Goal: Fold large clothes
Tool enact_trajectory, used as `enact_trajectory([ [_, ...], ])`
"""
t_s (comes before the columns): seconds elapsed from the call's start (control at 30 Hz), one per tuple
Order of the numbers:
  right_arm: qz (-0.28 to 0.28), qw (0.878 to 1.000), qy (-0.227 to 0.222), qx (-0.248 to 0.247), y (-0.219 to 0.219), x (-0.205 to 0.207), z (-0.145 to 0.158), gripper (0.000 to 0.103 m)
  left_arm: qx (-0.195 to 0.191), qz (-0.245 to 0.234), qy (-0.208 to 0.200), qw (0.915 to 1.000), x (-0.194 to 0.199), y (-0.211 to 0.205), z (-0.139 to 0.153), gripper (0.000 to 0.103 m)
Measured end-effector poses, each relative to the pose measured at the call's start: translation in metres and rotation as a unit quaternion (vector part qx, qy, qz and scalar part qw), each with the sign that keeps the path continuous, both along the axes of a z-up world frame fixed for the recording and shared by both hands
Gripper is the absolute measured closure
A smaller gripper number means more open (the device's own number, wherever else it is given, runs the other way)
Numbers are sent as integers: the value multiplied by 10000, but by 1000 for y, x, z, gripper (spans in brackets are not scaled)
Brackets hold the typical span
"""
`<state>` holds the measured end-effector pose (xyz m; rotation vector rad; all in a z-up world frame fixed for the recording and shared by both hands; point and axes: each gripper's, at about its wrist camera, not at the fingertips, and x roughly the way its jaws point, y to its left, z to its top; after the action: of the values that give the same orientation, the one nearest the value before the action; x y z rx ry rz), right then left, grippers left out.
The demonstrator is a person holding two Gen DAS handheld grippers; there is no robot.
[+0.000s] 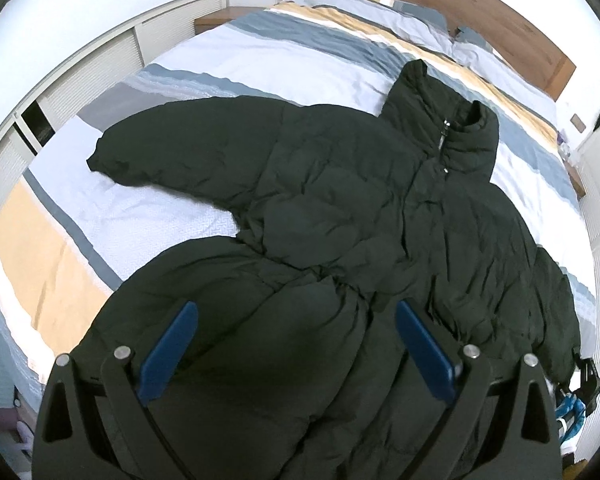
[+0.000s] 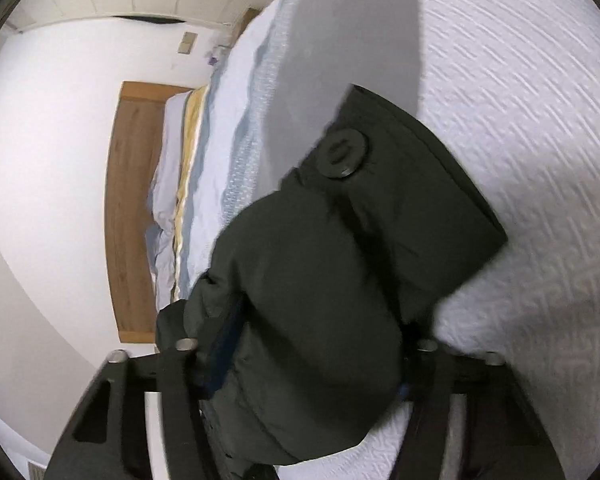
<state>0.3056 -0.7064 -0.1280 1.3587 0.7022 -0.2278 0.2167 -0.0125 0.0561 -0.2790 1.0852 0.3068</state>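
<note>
Lying spread face up across the striped bed point(image 1: 204, 64), the dark puffer jacket point(image 1: 340, 184) had its collar point(image 1: 460, 132) toward the wooden headboard point(image 1: 500, 28) and its hem toward the foot edge, with one sleeve point(image 1: 172, 148) stretched flat toward the bed's side edge. The left tool point(image 1: 296, 344) hovered over the lower body of the jacket near the foot of the bed, its blue fingers point(image 1: 168, 352) spread wide and gripping nothing. The right tool point(image 2: 312, 360) was clamped on the other sleeve's cuff point(image 2: 380, 208), the padded fabric bunched between its fingers and the cuff's round button point(image 2: 342, 153) showing beyond them, just above the white quilted cover point(image 2: 520, 160); whether the cuff was lifted clear or touching the cover could not be told through the blur. Judging from this, the step in hand was the folding of that sleeve inward across the chest, early in the task since the body and the far sleeve lay unfolded. The next move would call for carrying the cuff over the zipper line point(image 1: 436, 176) and laying it flat without dragging the body askew, while the left tool might press down or take hold of the hem to steady the slippery, bulky fabric.
</note>
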Motion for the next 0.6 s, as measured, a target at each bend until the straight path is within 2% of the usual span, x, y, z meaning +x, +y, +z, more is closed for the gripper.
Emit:
enact_trajectory([
  [0.1,196,9995,-123,-231,-4,2,18,84,-62,41,-49,10000,2,4,-1,3],
  [0.27,616,9935,-365,-889,14,20,65,89,-87,48,-221,9997,15,18,0,3],
  [0.37,962,9838,-614,-1382,37,36,106,89,-224,42,-303,9993,22,32,-1,3],
  [0.43,1284,9720,-832,-1783,62,50,140,89,-311,85,-354,9989,24,44,-1,3],
  [0.53,1709,9547,-1054,-2197,101,65,174,89,-461,135,-401,9980,24,69,-2,3],
  [0.6,2105,9372,-1212,-2502,141,74,197,89,-499,187,-421,9977,23,85,-3,3],
])
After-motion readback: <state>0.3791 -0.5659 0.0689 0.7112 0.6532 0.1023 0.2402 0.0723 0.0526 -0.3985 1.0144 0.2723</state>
